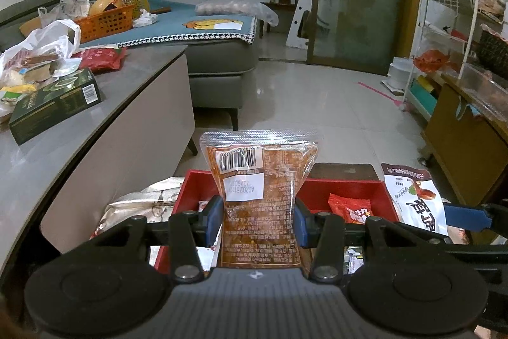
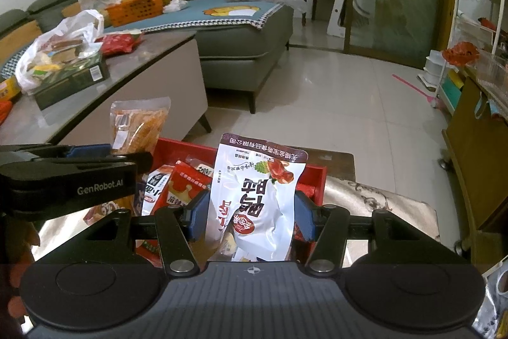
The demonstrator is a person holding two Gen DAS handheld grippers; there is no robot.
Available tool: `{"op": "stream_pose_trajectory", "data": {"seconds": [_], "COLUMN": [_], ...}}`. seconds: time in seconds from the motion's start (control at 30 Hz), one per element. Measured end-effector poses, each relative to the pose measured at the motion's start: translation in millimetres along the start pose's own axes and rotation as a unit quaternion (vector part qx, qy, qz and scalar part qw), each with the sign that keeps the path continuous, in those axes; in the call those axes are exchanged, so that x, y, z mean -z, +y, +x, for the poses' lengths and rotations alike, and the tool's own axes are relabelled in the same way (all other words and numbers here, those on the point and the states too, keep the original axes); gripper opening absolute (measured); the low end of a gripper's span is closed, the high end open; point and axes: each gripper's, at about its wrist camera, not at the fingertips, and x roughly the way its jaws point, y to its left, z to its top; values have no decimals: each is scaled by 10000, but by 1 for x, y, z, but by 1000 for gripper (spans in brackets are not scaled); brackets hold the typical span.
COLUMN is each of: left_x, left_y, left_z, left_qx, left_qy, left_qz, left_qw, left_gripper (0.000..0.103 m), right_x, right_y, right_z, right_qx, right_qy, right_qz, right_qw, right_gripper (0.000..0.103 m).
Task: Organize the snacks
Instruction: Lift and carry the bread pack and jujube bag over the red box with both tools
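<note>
Left gripper (image 1: 257,220) clamped on an orange-brown snack pouch (image 1: 260,196), barcode label facing the camera, pouch upright and pinched at mid-body. Right gripper (image 2: 252,216) clamped on a white snack packet (image 2: 260,199) with red and black print, likewise upright. Both packs are held over the red bin (image 2: 317,177), which sits on a low wooden stool (image 2: 341,162) and already holds several red and white packets (image 2: 187,183).

More snacks on the grey table (image 1: 133,75) at left: dark green box (image 1: 54,105), white plastic bag (image 1: 41,50), red pack (image 1: 101,56).

Step in hand is probably placing both packs into the bin. Advisable to lower one at a time, tip each flat or stand it against a wall, and release only once the lower edge rests on the contents. The grippers are close together, so they need to be kept from colliding.
</note>
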Motion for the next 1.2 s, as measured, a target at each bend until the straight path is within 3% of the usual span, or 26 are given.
{"op": "stream_pose_trajectory", "data": {"seconds": [1.2], "left_x": [-6], "left_y": [-14], "left_z": [55], "left_qx": [-102], "left_qy": [352], "left_qz": [111], "left_qw": [9993], "left_gripper": [39], "right_x": [-4], "right_y": [-23], "right_z": [44], "right_qx": [121], "right_qy": [309], "right_qz": [211], "right_qw": [9992], "right_gripper": [63]}}
